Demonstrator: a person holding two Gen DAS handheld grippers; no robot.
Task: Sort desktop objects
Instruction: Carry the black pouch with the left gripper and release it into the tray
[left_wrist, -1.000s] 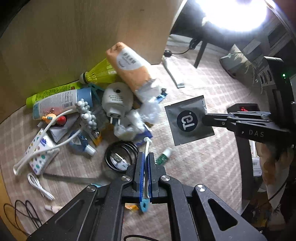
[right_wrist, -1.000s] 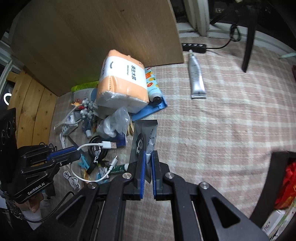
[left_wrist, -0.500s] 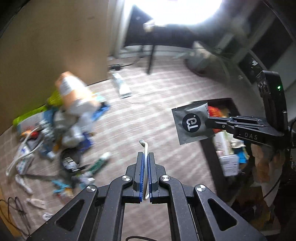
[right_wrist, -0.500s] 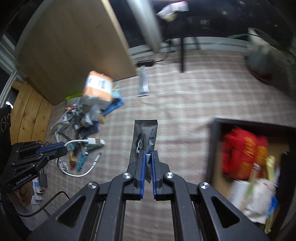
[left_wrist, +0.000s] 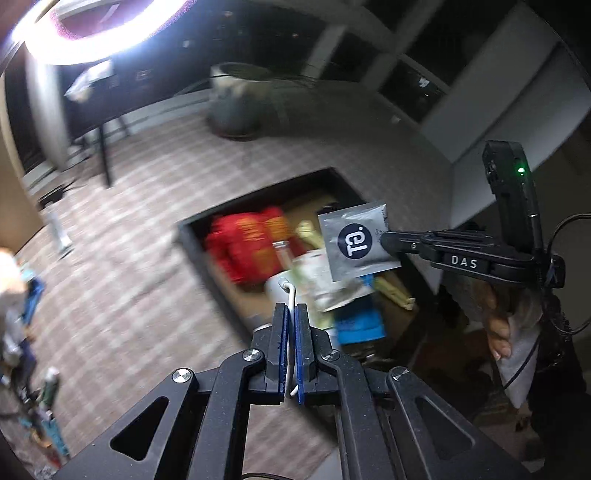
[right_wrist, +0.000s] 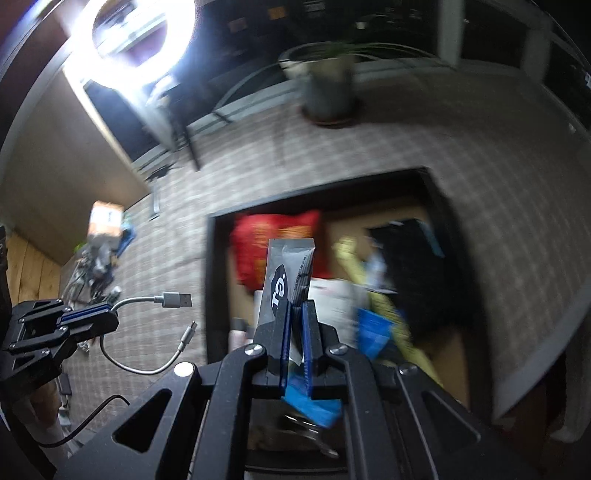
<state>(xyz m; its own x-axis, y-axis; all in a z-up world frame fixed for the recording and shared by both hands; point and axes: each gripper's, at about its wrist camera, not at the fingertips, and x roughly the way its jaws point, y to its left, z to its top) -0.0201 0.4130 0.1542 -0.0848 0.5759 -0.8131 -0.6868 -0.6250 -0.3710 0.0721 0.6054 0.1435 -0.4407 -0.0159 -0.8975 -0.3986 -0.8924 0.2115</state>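
Grey sachet (right_wrist: 290, 271) being clenched by right gripper (right_wrist: 294, 325), white cable (left_wrist: 291, 314) by left gripper (left_wrist: 291, 325), hovering over dark box (right_wrist: 210, 280) holding red packet (right_wrist: 258, 243).

Item one: white USB cable (right_wrist: 147, 332), which I hold pinched mid-length, both plugs dangling free. Item two: grey foil sachet (left_wrist: 357, 240) with dark round logo, which I hold upright over the dark-rimmed box (right_wrist: 214, 280).

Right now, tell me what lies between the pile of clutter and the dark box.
Bare checked carpet separates the clutter pile from the box, in the right wrist view; the left gripper hangs its white cable over it.
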